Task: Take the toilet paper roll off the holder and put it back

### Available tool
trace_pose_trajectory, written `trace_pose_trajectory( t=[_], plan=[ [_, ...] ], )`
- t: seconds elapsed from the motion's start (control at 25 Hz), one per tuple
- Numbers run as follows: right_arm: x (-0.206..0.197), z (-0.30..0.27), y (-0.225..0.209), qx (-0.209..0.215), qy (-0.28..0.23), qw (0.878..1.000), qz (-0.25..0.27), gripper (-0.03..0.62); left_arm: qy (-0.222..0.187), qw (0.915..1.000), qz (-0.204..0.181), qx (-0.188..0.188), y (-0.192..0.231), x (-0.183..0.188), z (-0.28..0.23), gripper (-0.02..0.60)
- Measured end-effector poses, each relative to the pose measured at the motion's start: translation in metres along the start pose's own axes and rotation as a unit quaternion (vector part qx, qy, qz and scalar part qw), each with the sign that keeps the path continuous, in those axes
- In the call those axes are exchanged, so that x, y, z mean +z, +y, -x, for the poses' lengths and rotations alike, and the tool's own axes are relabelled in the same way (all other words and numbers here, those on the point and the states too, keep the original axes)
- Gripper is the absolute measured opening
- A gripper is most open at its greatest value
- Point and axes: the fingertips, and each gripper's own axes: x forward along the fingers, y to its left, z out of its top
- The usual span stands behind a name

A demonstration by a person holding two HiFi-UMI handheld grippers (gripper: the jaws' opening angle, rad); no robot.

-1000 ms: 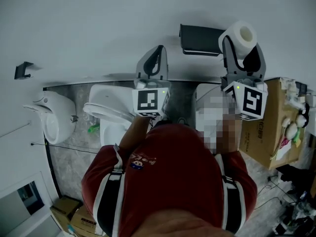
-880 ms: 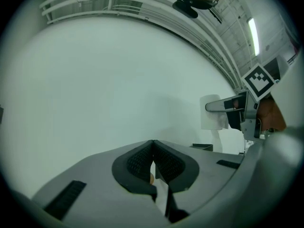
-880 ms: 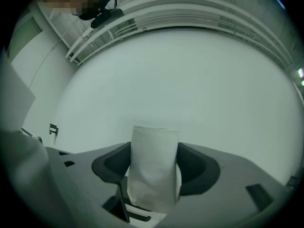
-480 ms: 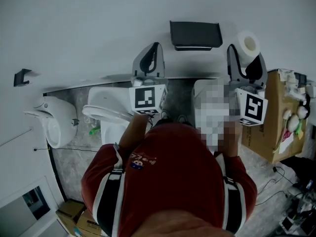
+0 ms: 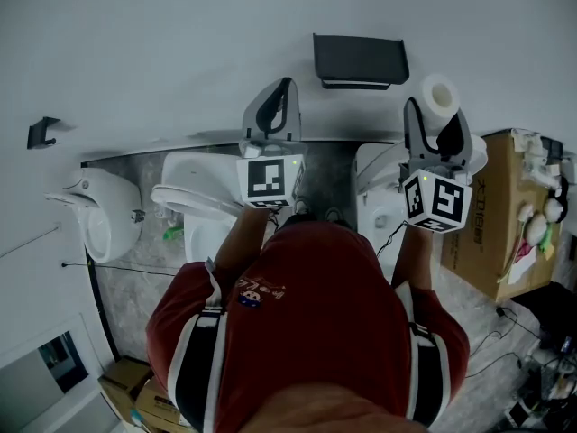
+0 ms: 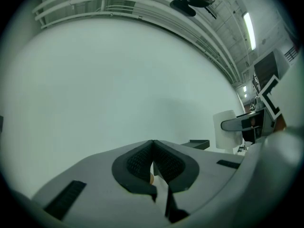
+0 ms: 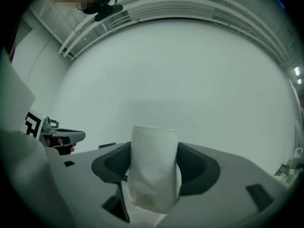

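Here the right gripper [image 5: 439, 120] has its jaws spread wide and pressed on the flanks of the toilet paper roll [image 5: 440, 94]. The roll is off the black holder [image 5: 360, 59], just to its right and slightly below it, in front of the wall [image 5: 180, 52]. Gripping across the body leaves the core end free, presumably for remounting. The left gripper [image 6: 153, 148], jaws together with nothing between them, hangs left of the holder, apparently parked out of the way.
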Motion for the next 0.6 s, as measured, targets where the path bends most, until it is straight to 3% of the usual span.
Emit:
trace_pose_trajectory(
  t=[0.24, 0.6],
  plan=[
    [-0.027, 0.001, 0.000, -0.004, 0.018, 1.000, -0.015, 0.307, 0.008, 1.0000, -0.002, 0.004, -0.002, -0.007, 0.004, 0.018],
    [-0.030, -0.003, 0.002, 0.002, 0.023, 1.000, -0.009, 0.307, 0.010, 0.9999, -0.003, 0.007, -0.002, -0.007, 0.006, 0.018]
  ],
)
